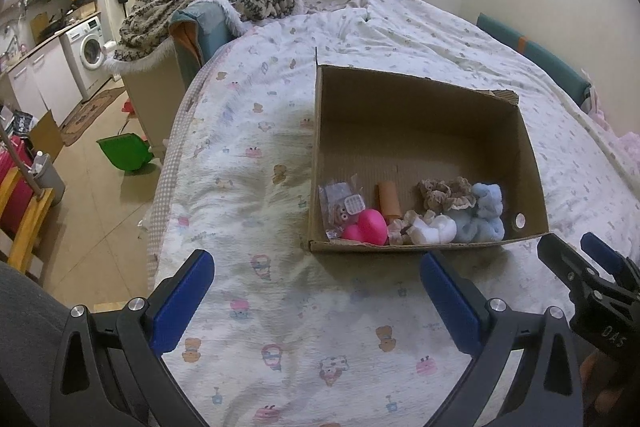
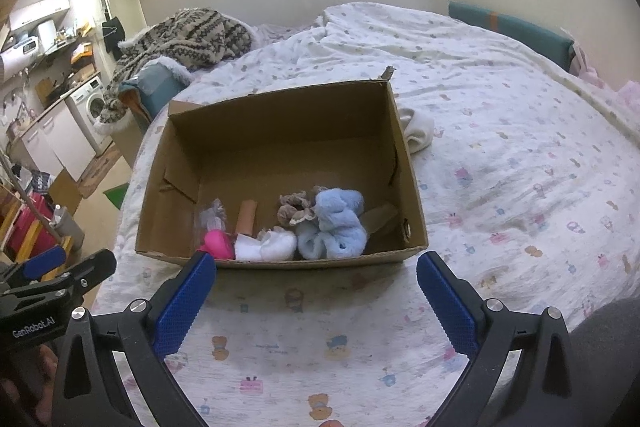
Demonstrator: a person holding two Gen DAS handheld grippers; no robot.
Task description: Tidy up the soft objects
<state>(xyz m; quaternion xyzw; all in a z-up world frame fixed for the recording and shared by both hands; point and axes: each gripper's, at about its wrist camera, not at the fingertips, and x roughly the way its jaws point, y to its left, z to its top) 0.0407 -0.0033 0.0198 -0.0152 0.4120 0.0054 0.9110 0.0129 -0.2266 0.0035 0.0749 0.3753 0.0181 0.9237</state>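
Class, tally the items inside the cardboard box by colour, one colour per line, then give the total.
Pink: 1, toy
White: 1, sock
Blue: 1, fluffy cloth
Brown: 1, scrunchie
Orange: 1, tube
Clear: 1, packet
Total: 6

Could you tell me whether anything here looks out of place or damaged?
One white soft item lies on the bed outside the cardboard box, against its right wall, while the other soft things sit inside. The box's far right corner is also torn and ragged.
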